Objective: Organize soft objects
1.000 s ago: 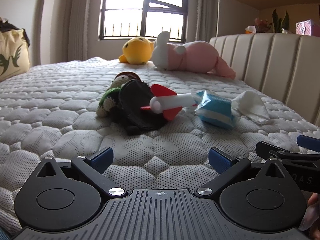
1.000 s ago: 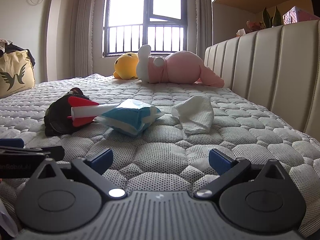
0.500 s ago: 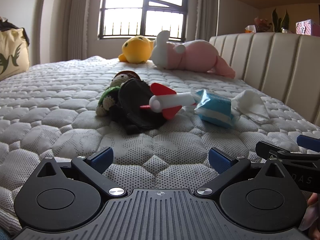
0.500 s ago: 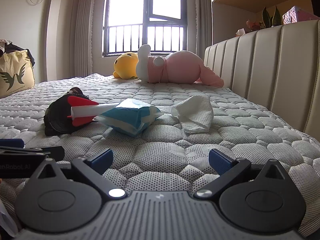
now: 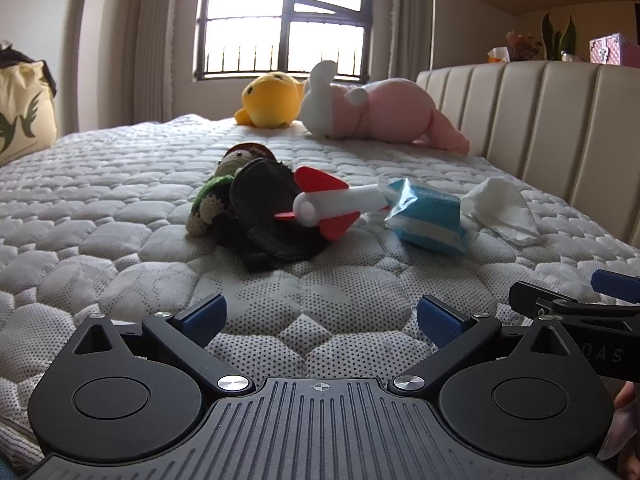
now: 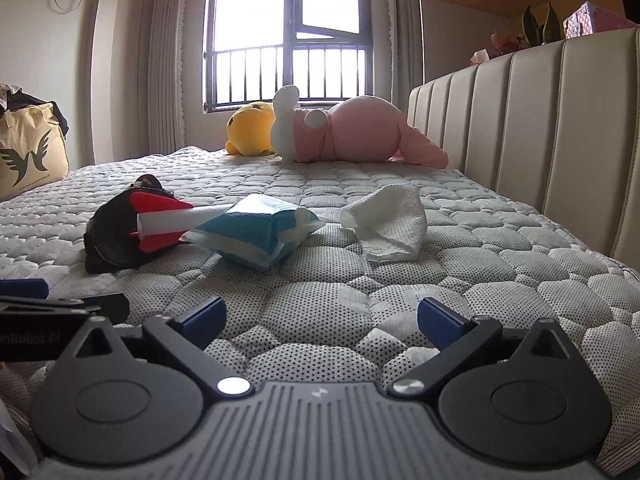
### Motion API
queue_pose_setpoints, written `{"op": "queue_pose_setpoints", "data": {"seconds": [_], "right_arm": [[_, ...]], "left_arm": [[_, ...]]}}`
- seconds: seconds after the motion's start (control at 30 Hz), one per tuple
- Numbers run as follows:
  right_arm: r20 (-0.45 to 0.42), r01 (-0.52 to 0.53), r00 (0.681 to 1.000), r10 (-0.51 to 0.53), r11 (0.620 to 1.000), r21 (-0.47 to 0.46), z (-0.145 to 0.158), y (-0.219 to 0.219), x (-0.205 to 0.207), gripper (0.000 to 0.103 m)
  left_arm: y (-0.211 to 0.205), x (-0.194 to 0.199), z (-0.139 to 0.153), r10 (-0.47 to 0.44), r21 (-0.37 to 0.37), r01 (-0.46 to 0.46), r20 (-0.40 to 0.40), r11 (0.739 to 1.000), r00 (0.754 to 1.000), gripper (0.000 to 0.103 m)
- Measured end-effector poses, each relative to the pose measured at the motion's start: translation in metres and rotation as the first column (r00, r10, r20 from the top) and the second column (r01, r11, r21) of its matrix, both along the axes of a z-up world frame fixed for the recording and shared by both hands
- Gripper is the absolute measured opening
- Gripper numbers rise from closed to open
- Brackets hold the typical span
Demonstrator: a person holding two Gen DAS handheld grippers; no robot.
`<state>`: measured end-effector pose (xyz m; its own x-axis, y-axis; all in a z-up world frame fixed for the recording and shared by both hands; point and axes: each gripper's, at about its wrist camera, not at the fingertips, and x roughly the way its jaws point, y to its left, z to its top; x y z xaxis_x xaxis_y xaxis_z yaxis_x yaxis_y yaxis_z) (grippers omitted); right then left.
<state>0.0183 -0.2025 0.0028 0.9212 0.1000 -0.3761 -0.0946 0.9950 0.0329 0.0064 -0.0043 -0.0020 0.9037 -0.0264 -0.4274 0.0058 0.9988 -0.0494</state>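
Note:
On the quilted mattress (image 5: 120, 216) lie a small crocheted doll (image 5: 218, 184), a black soft item (image 5: 264, 216) and a red-and-white toy rocket (image 5: 332, 206) resting on it. Right of them sit a blue-and-white tissue pack (image 5: 430, 216) (image 6: 256, 236) and a loose white tissue (image 5: 502, 210) (image 6: 390, 224). A yellow plush (image 5: 270, 100) (image 6: 250, 128) and a pink-and-white rabbit plush (image 5: 380, 114) (image 6: 344, 132) lie at the far end. My left gripper (image 5: 322, 316) and right gripper (image 6: 322, 316) both stand open and empty, low over the mattress, well short of the items.
A padded beige headboard (image 5: 560, 120) runs along the right side. A yellow tote bag (image 5: 22, 116) (image 6: 30, 152) stands at the left edge. A window (image 5: 284, 16) is behind the plushes. The right gripper's fingers (image 5: 616, 284) show at the left view's right edge.
The left gripper has crept slightly forward toward the doll and rocket; the items look a touch nearer. The right view is almost unchanged. Both grippers stayed open.

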Motion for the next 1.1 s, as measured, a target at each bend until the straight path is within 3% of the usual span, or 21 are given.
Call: {"op": "queue_pose_setpoints", "data": {"seconds": [0.47, 0.63, 0.8, 0.87, 0.97, 1.1], "right_arm": [[-0.027, -0.076, 0.997, 0.076, 0.997, 0.013, 0.013, -0.003, 0.019, 0.103], [-0.013, -0.088, 0.996, 0.087, 0.995, -0.051, 0.022, -0.016, 0.031, 0.103], [-0.07, -0.121, 0.99, 0.122, 0.993, 0.009, 0.024, -0.046, 0.055, 0.103], [-0.06, -0.137, 0.989, 0.138, 0.99, 0.026, 0.025, -0.056, 0.064, 0.1], [-0.011, -0.141, 0.99, 0.141, 0.99, -0.025, 0.03, -0.063, 0.082, 0.095], [0.019, -0.11, 0.994, 0.112, 0.991, -0.073, 0.033, -0.073, 0.116, 0.098]], "left_arm": [[-0.004, 0.02, 0.008, 0.006, 0.023, -0.005, -0.046, 1.0, 0.999, 0.103], [-0.001, 0.033, 0.021, -0.063, -0.045, 0.059, -0.077, 0.997, 0.995, 0.103], [-0.003, 0.046, 0.032, -0.139, -0.113, 0.13, -0.078, 0.985, 0.987, 0.103], [-0.012, 0.051, 0.039, -0.197, -0.105, 0.192, -0.043, 0.976, 0.979, 0.103], [-0.028, 0.06, 0.048, -0.284, -0.083, 0.283, 0.002, 0.956, 0.959, 0.103], [-0.059, 0.088, 0.047, -0.356, -0.012, 0.356, -0.025, 0.935, 0.934, 0.103]]}}
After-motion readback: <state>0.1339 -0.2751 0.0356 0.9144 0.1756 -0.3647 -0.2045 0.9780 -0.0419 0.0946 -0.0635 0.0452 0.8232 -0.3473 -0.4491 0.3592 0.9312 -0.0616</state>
